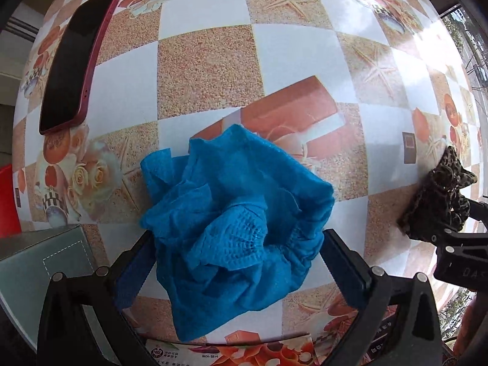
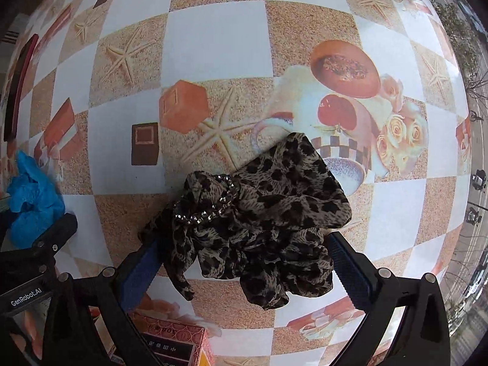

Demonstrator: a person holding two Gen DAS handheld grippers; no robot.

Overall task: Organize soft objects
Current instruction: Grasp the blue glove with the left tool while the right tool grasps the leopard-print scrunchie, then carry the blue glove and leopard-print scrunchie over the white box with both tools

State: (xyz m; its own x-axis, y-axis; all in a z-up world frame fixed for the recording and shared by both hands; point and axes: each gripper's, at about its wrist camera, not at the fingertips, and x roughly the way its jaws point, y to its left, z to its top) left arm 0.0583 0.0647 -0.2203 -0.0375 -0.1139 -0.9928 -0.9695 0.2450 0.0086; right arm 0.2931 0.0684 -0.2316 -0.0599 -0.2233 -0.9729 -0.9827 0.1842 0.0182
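The left gripper [image 1: 236,262] clamps a crumpled blue mesh cloth [image 1: 235,228]; beside it, the right gripper [image 2: 244,262] clamps a leopard-print fabric scrunchie [image 2: 262,219].

My left hand-held gripper [image 2: 36,262] reads "GenRobot.AI". My right hand-held gripper [image 1: 457,244] shows "DAS", remainder cut off. Red box [image 2: 177,341] print is upside-down; characters "中国" legible.

place: looks like a home dining spot
table: printed oilcloth tablecloth [image 1: 210,70], starfish and roses pattern
clutter: red-cased phone [image 1: 76,61] lying around
window: street with parked cars [image 2: 477,180] outside
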